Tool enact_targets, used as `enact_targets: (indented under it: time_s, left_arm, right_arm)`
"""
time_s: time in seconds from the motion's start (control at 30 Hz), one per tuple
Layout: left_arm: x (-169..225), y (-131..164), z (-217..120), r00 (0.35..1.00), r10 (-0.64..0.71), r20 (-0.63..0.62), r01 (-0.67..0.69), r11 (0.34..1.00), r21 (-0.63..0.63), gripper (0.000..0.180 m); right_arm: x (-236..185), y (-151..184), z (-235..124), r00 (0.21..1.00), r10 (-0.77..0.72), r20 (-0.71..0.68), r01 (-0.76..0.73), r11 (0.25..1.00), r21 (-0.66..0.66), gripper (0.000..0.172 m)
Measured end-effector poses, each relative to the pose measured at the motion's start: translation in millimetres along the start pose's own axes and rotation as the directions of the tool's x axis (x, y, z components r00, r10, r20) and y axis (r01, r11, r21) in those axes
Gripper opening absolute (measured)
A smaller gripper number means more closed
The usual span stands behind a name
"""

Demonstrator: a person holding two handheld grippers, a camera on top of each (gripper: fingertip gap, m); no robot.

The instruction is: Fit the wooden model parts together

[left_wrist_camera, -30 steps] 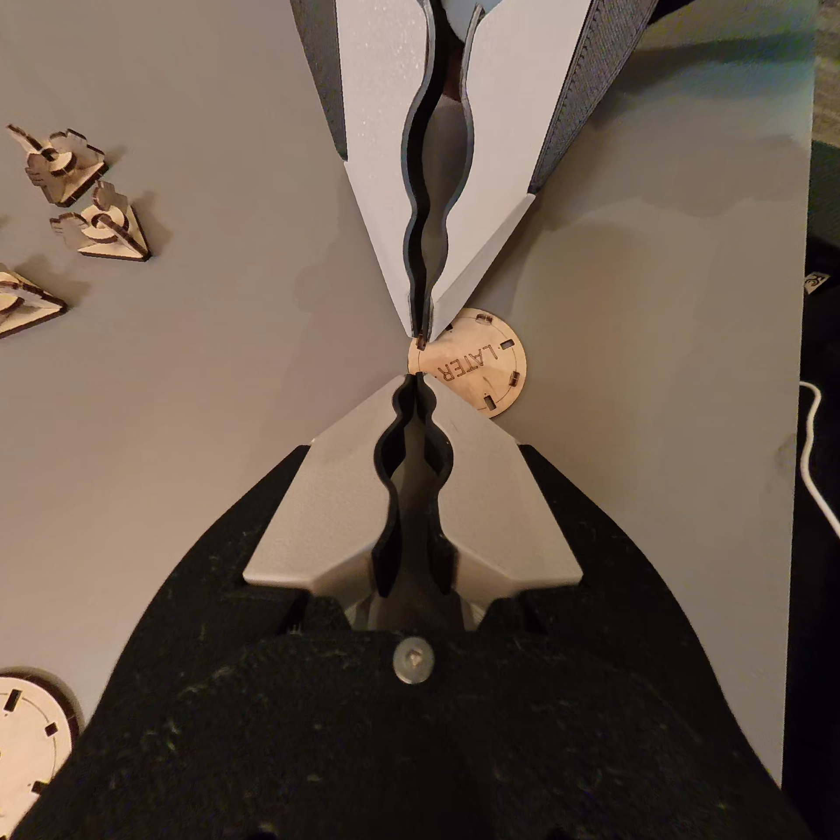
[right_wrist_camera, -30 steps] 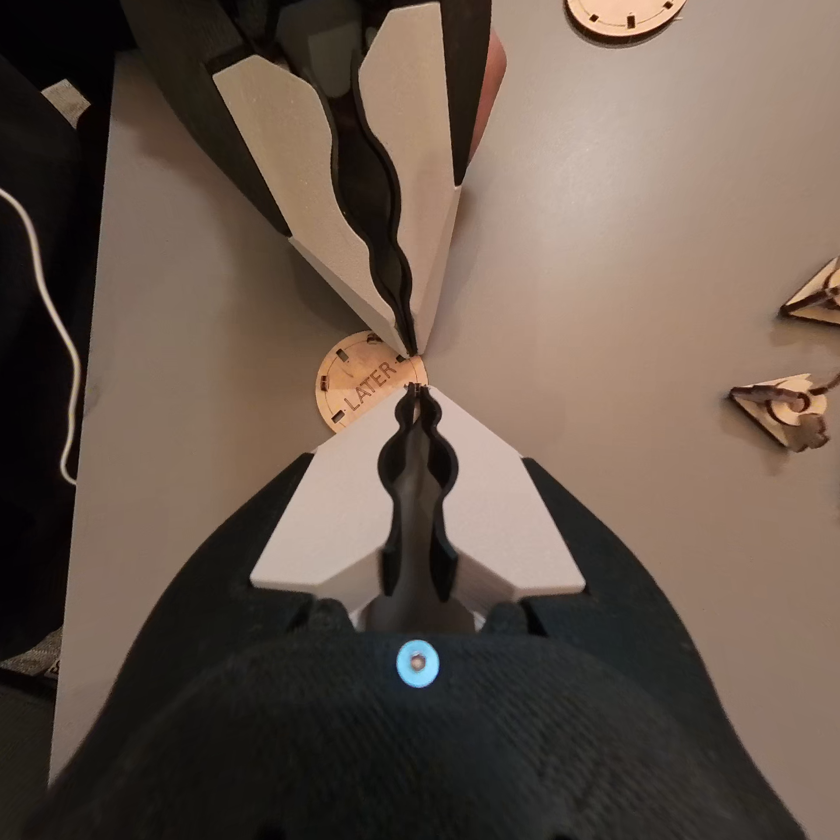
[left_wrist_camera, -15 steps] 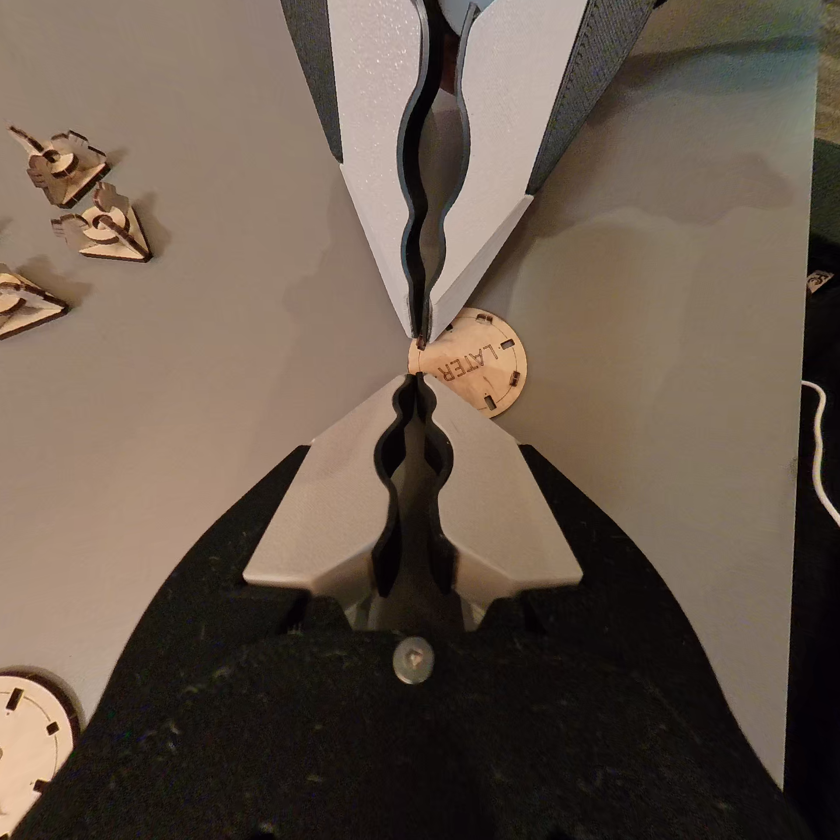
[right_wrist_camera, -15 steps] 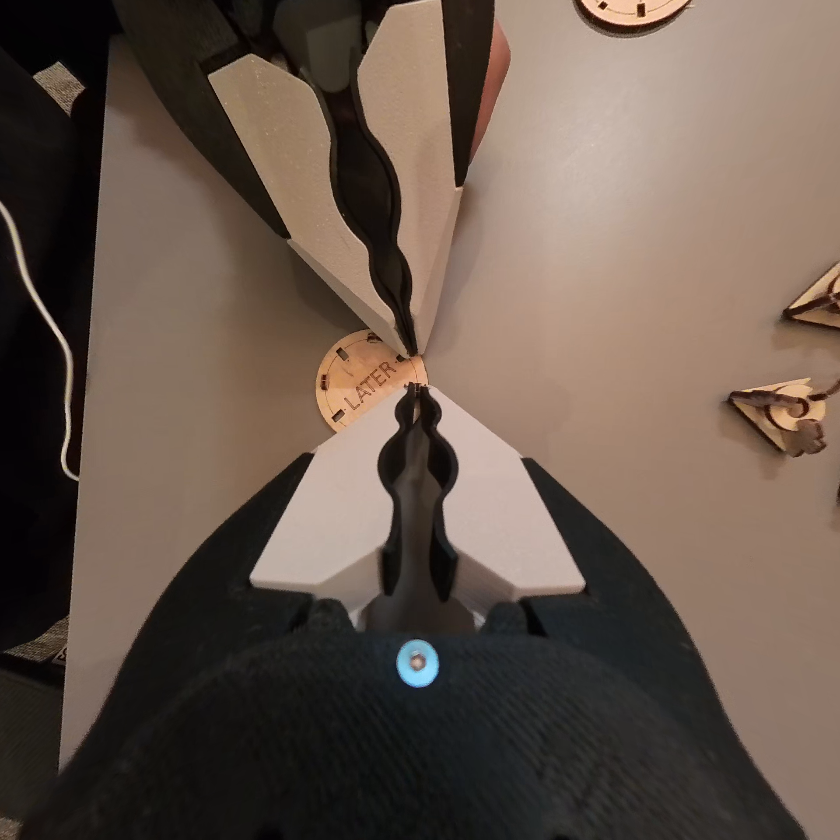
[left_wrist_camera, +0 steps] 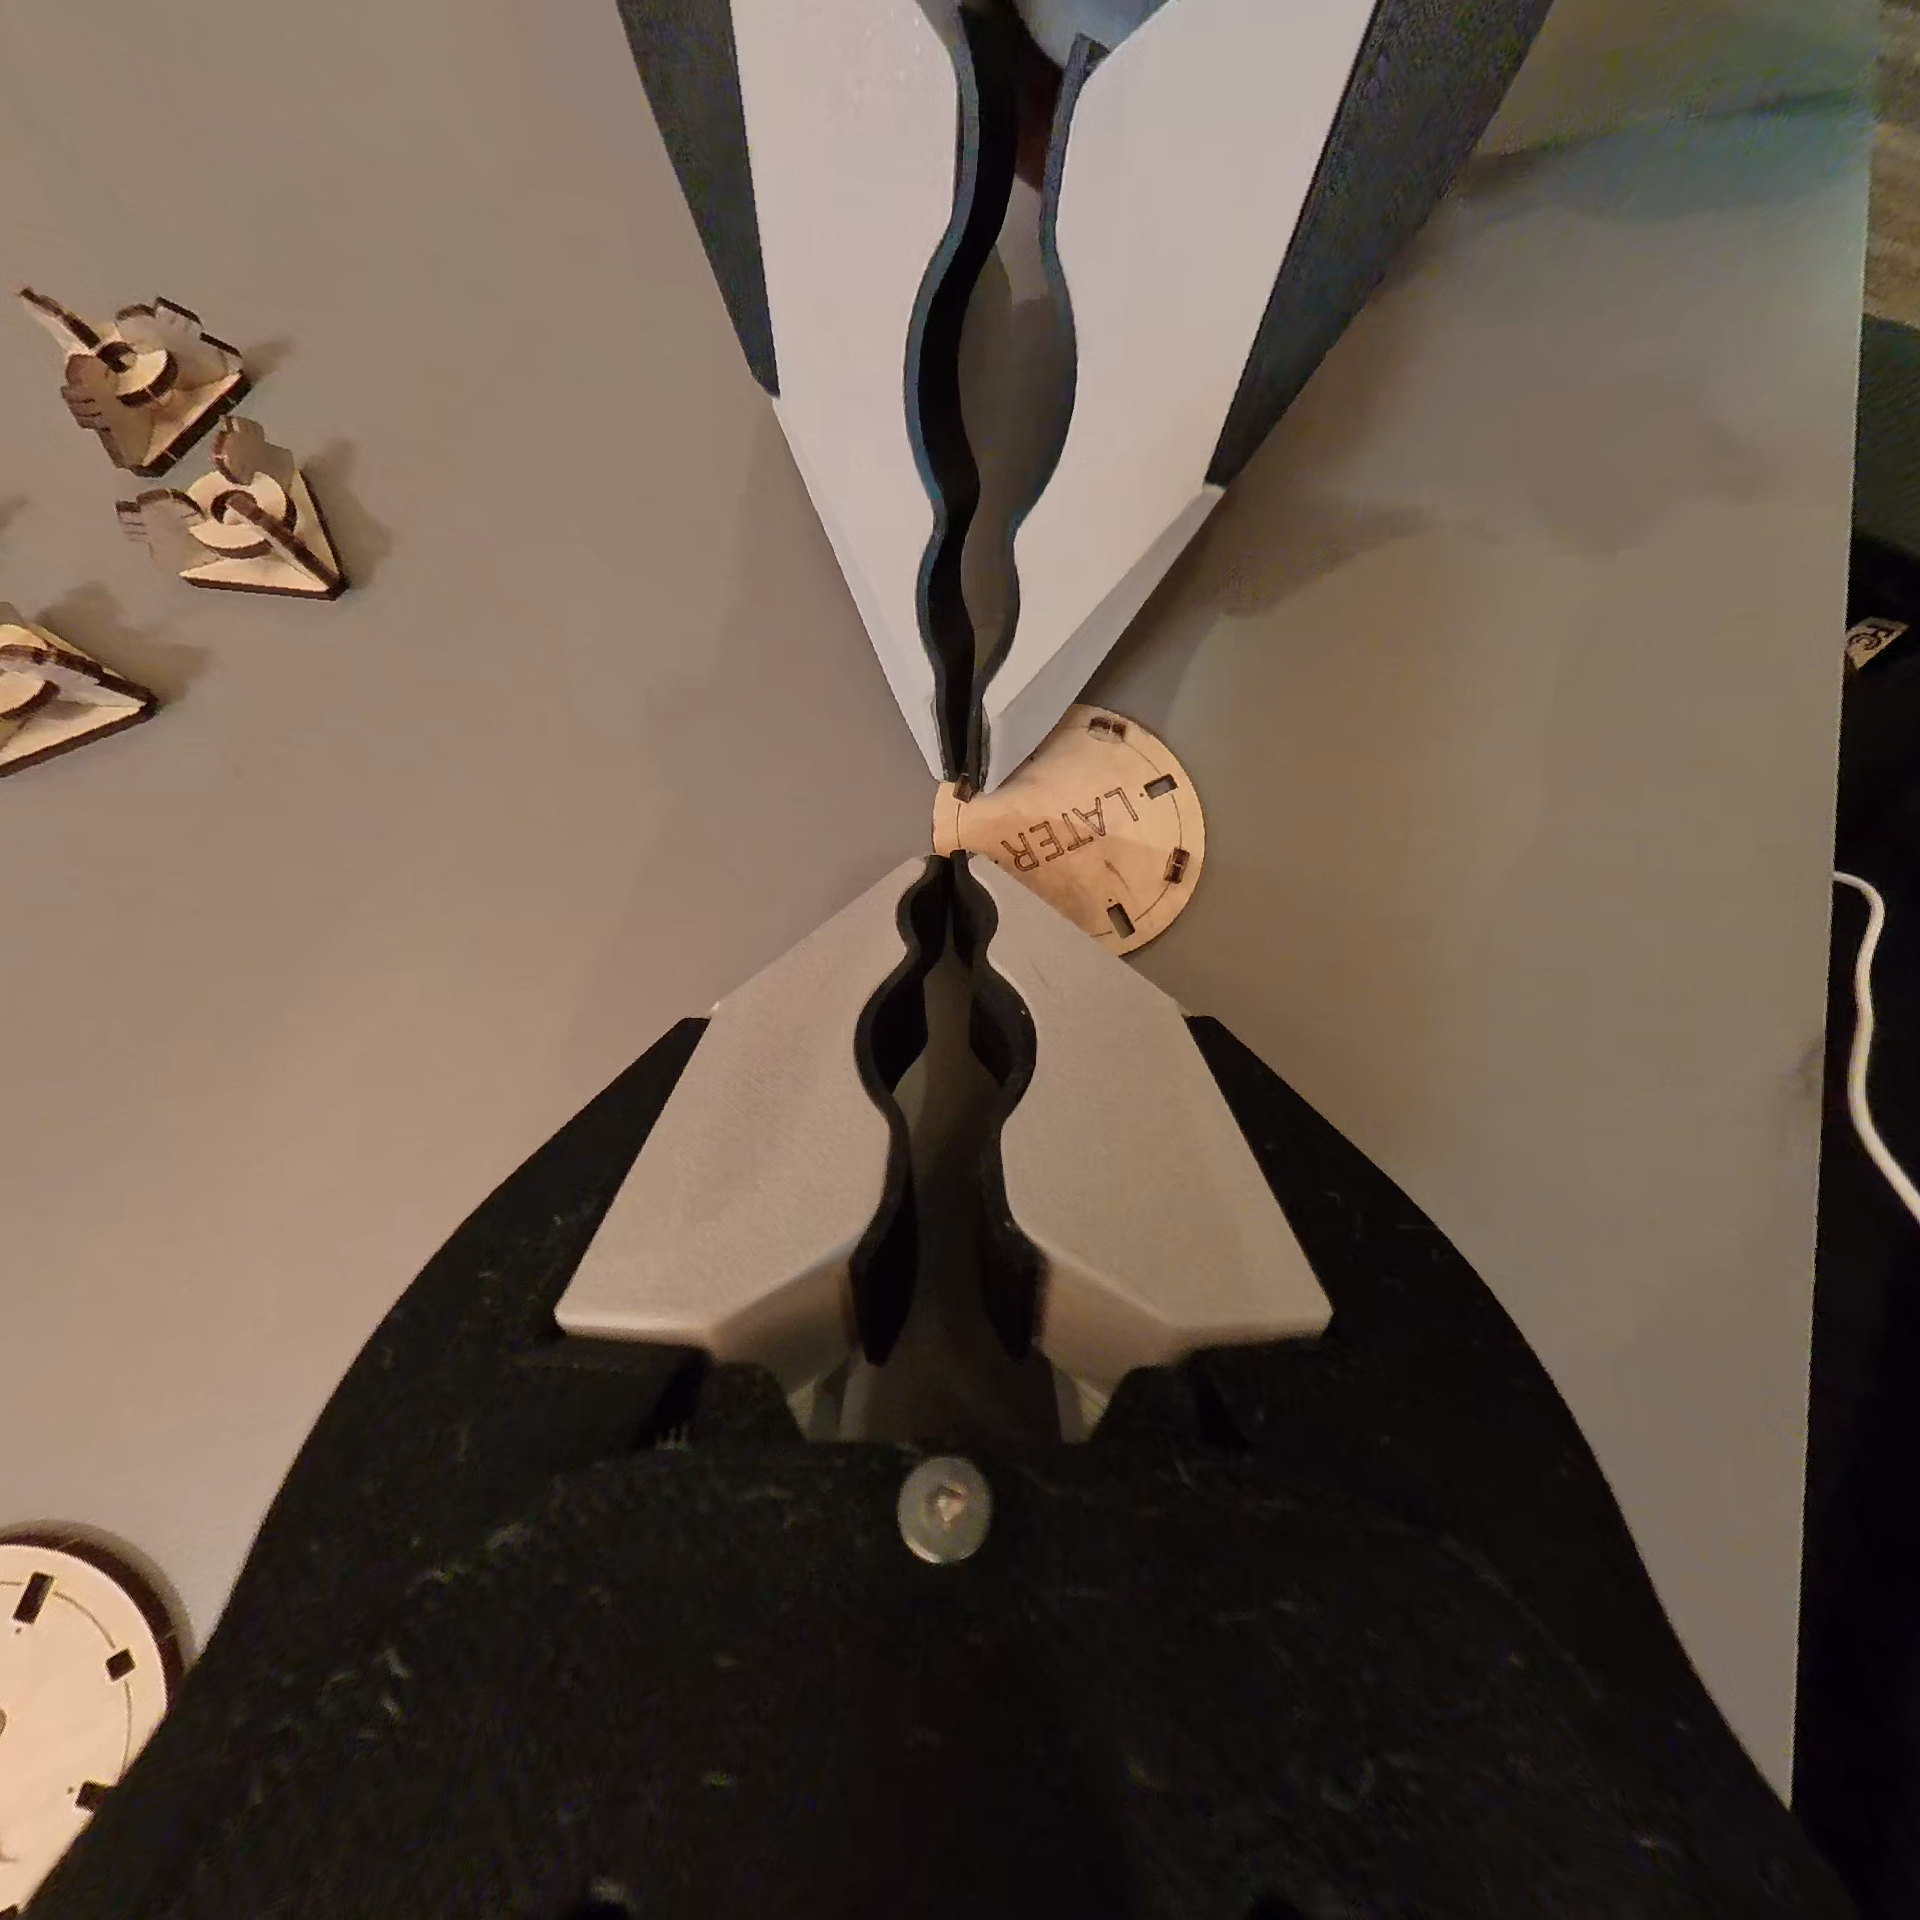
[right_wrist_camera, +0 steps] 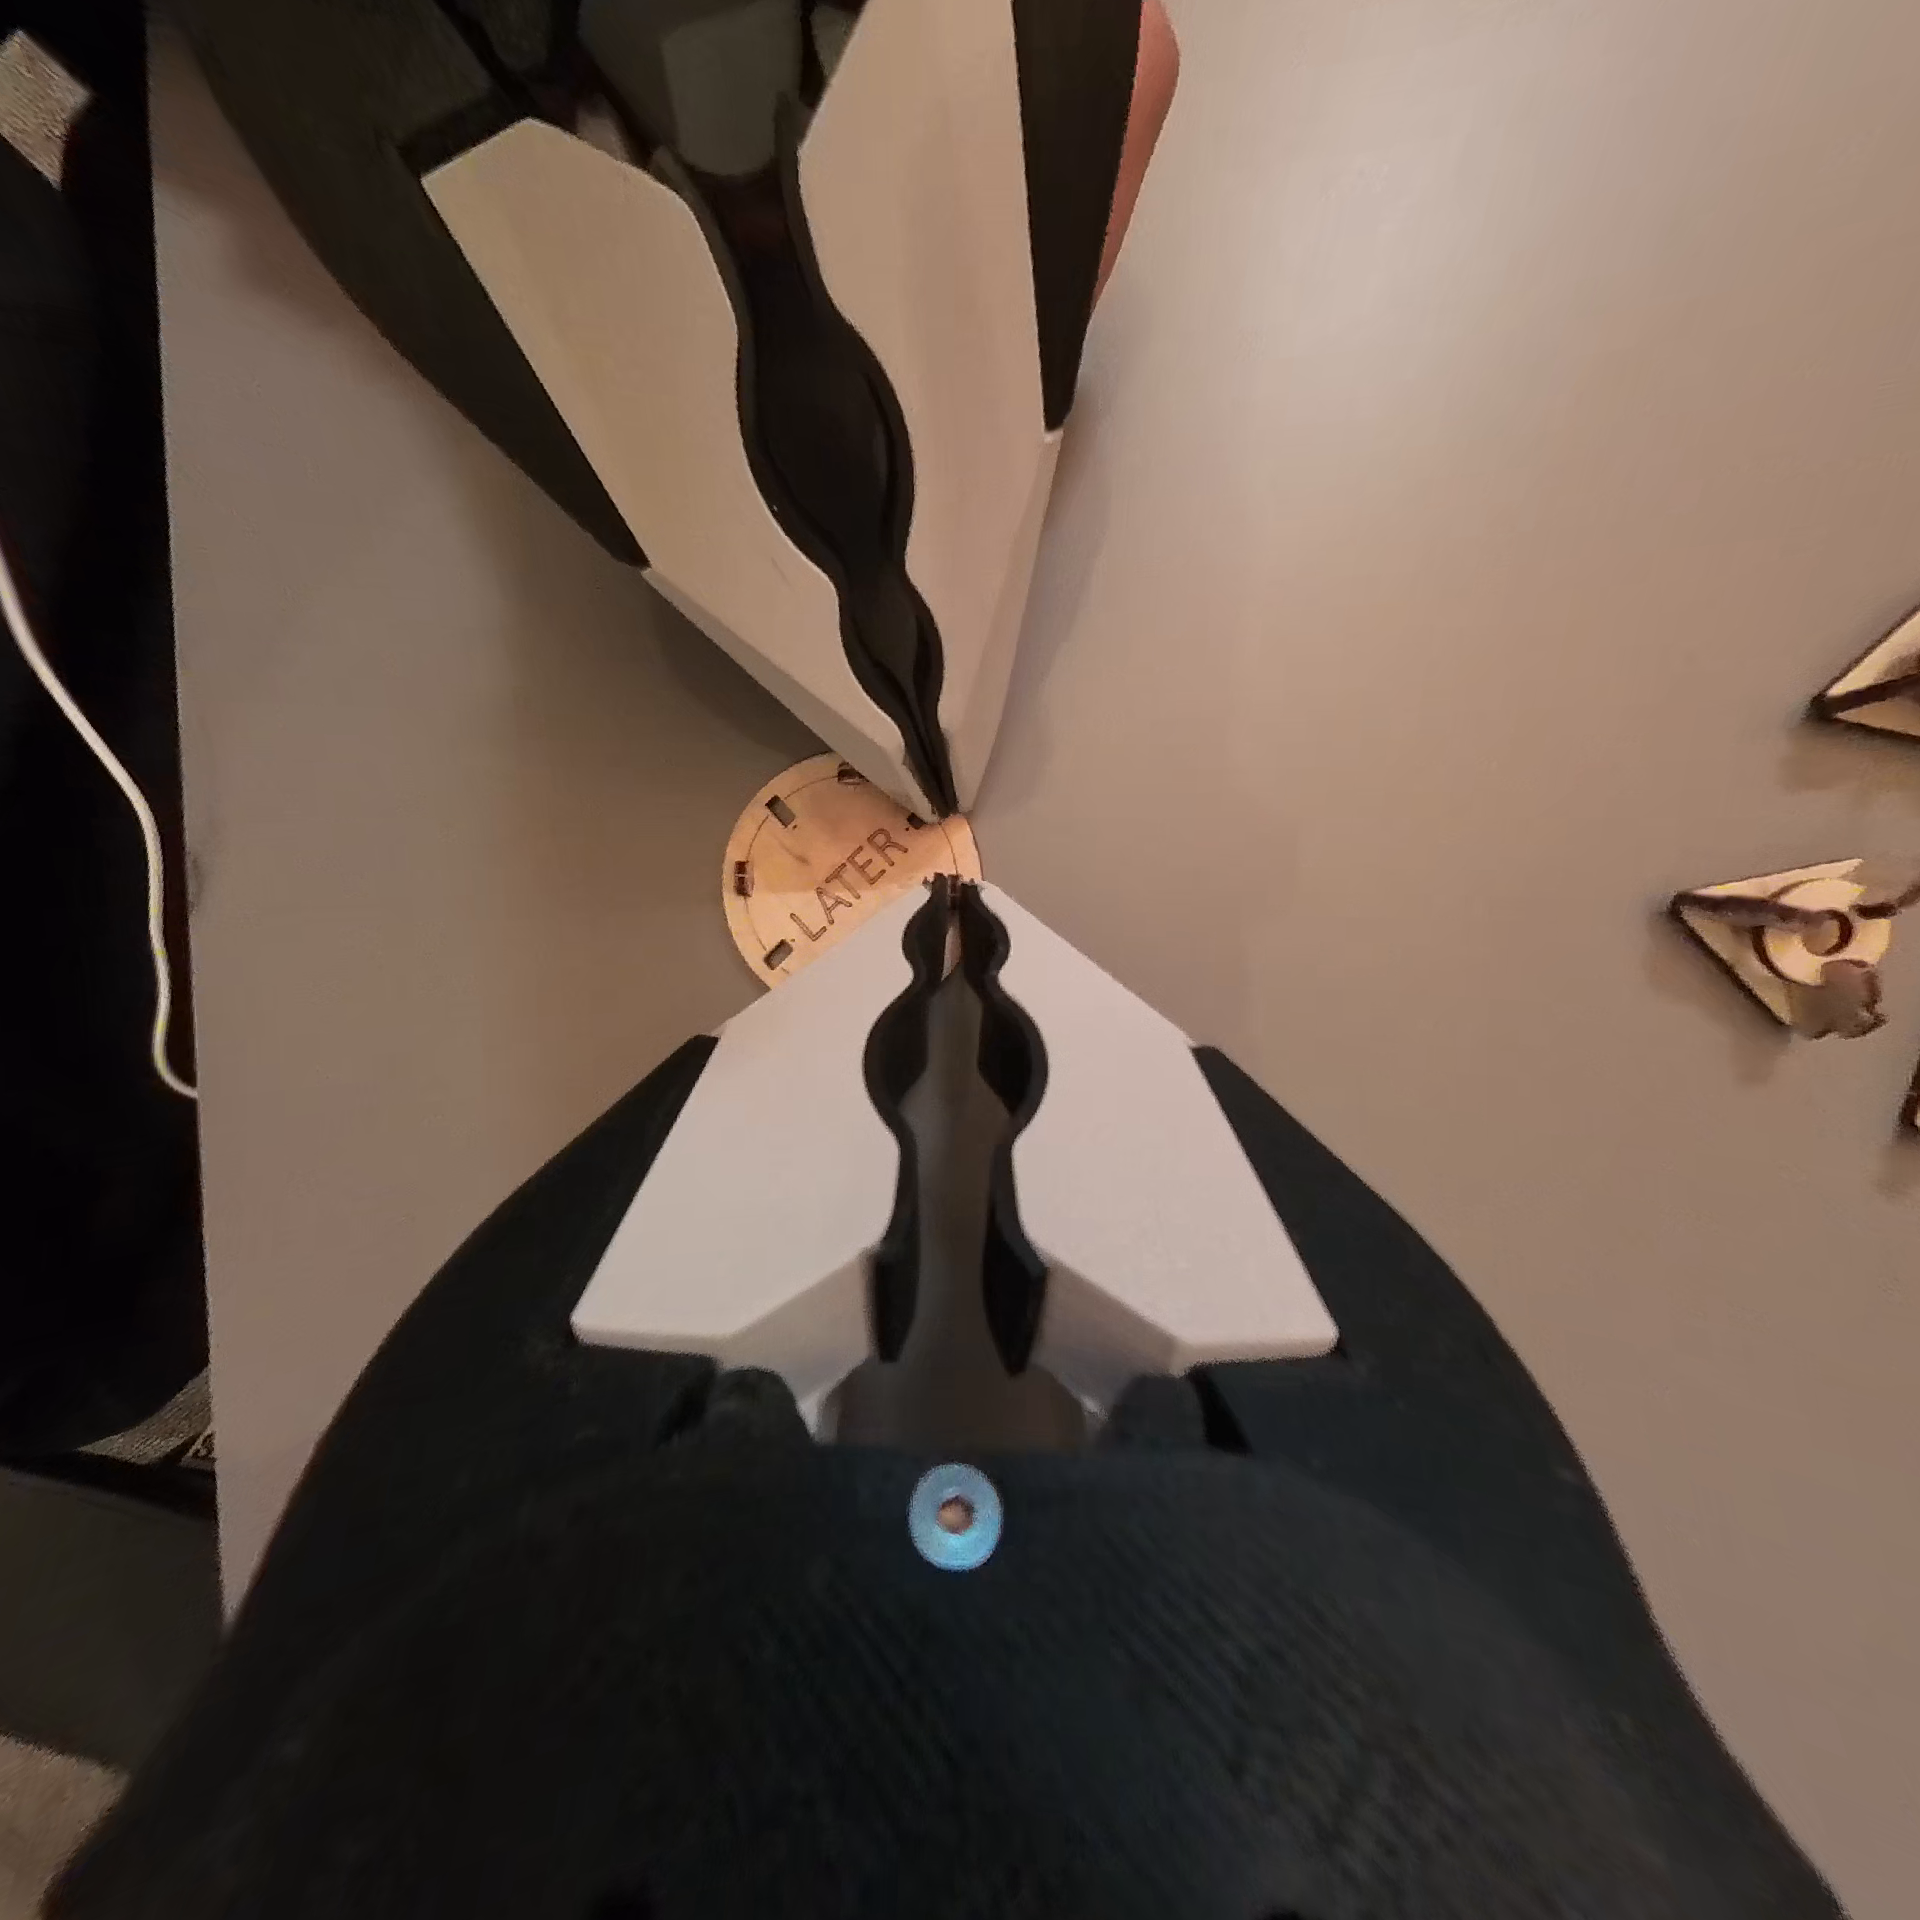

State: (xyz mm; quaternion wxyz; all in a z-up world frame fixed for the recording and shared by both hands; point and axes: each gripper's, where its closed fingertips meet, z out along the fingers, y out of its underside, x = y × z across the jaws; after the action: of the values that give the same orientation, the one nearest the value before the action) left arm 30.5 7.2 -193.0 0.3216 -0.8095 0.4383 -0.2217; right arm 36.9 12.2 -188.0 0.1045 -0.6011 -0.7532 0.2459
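A round wooden disc with slots near its rim and engraved letters (left_wrist_camera: 1091,831) lies on the grey table (left_wrist_camera: 520,935); it also shows in the right wrist view (right_wrist_camera: 831,873). My left gripper (left_wrist_camera: 954,860) is shut, with its tips over the disc's rim. My right gripper (right_wrist_camera: 948,885) is shut too and comes in from the opposite side. The two grippers stand tip to tip with a small gap between them, seen as the right gripper (left_wrist_camera: 961,774) in the left wrist view and the left gripper (right_wrist_camera: 940,800) in the right wrist view. I cannot tell whether either tip touches the disc.
Several small triangular wooden assemblies (left_wrist_camera: 260,530) (left_wrist_camera: 156,384) sit to one side; some also show in the right wrist view (right_wrist_camera: 1797,945). A second slotted disc (left_wrist_camera: 62,1683) lies near the left gripper's body. The table edge (left_wrist_camera: 1839,935) and a white cable (left_wrist_camera: 1881,1039) run close by the engraved disc. My left and right fingertips are right by each other.
Almost nothing. Both grippers stay shut and tip to tip over the disc; the views drift only slightly.
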Motion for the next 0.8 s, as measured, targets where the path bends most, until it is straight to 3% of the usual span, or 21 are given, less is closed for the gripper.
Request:
enact_targets:
  time_s: [0.43, 0.8]
  left_arm:
    - [-0.2, -0.1, 0.2, 1.000, 0.011, 0.010, -0.011, 1.000, 0.000, 0.002]
    - [-0.4, 0.0, 0.2, 1.000, 0.019, 0.018, -0.019, 1.000, -0.001, 0.002]
  right_arm:
    - [0.2, 1.2, 1.1, 0.999, 0.031, 0.011, -0.028, 0.983, -0.181, 0.000]
    - [0.3, 1.8, 2.3, 0.997, 0.064, 0.041, -0.053, 0.971, -0.234, 0.000]
